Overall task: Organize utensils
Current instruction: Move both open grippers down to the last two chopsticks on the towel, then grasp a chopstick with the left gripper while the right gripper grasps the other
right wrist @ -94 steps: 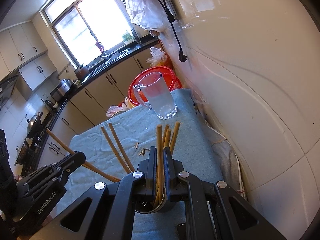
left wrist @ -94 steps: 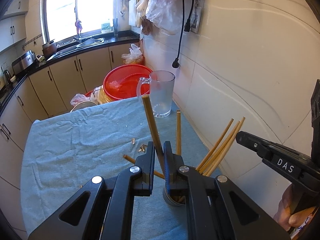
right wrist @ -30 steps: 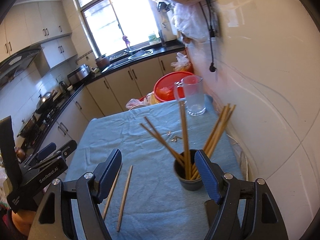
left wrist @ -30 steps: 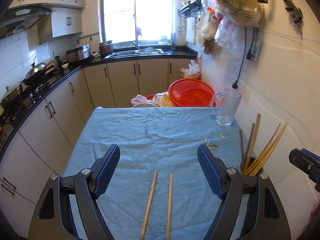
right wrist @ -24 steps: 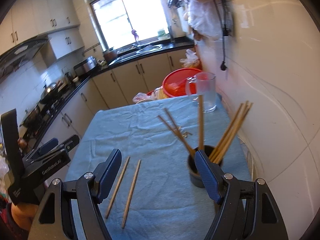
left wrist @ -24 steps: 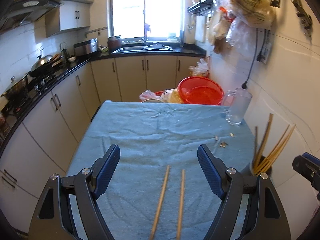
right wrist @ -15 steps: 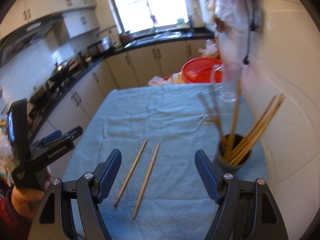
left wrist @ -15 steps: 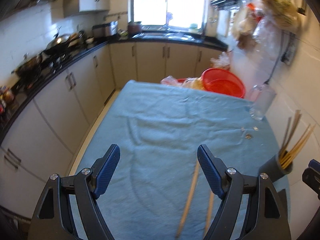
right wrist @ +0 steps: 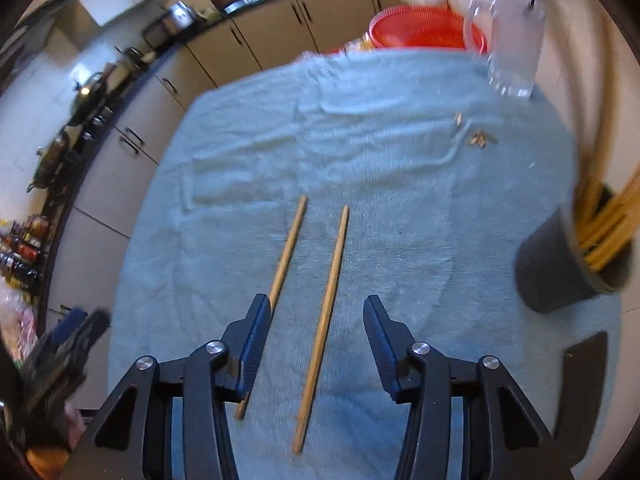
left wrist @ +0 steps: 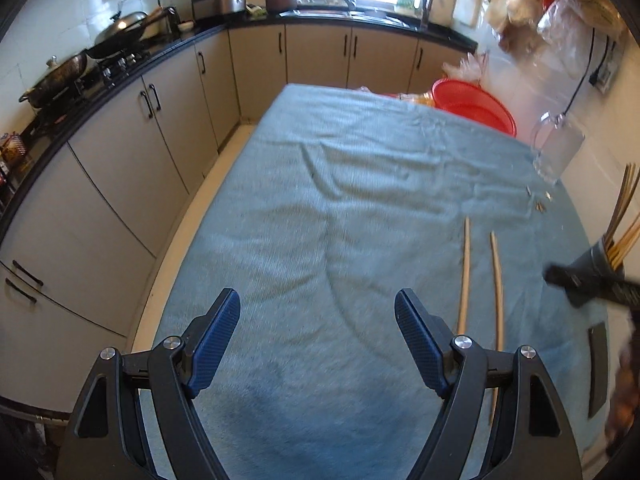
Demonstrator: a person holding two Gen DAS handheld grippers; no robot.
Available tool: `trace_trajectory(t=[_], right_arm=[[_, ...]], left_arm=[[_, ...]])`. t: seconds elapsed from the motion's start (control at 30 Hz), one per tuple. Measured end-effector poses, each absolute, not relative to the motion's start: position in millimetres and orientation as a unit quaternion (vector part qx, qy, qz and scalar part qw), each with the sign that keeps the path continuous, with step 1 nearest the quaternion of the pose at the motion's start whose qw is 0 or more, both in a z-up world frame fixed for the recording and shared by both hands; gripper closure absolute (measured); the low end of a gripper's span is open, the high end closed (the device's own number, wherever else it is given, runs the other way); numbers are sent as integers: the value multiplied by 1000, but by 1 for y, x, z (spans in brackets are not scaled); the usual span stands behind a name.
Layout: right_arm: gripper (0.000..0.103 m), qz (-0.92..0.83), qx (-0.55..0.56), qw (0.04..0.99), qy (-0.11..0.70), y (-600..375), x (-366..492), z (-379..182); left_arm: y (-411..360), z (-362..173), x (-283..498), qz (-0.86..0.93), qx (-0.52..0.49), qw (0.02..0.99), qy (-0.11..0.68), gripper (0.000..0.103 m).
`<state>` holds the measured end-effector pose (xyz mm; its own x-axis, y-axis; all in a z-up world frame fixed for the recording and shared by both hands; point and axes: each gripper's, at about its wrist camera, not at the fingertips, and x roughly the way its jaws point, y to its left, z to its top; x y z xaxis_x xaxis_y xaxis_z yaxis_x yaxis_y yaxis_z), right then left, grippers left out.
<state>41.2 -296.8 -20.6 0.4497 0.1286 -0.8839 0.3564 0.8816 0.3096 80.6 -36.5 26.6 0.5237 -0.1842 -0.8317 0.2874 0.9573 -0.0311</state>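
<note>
Right wrist view: we see the worktop (right wrist: 380,152) under a blue-grey cloth, with a red basin (right wrist: 420,28) at its far edge and a glass jug (right wrist: 514,52) at the far right. A dark cup (right wrist: 560,268) stands at the right, packed with chopsticks (right wrist: 608,232). Two loose chopsticks lie side by side near the middle: the left stick (right wrist: 286,248) and the right stick (right wrist: 330,276). Our right gripper (right wrist: 314,332) has just been closing; its jaws stand half apart, the right stick between them, untouched. In the left wrist view our left gripper (left wrist: 318,334) gapes wide over bare cloth, left of both sticks.
</note>
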Motion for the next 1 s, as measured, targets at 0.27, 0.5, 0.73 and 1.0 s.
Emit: trace_trajectory(t=[0.27,0.5,0.73,1.0], right_arm=[[76,-107,242,786,558,-303,93,-62],[89,-114,246,766,583,-307,102,-84],[96,-98,228,780,574,-305,89,-78],[96,-101,201,811,541,-303,40,-48]], left_arm=[[-25,13,84,-168,74,853,488,24],[-31,8,89,-200,78,842,495,24],[-59,6,99,-231,81,830,502,25],[-139,-13,119,-299,86,782,540,44]])
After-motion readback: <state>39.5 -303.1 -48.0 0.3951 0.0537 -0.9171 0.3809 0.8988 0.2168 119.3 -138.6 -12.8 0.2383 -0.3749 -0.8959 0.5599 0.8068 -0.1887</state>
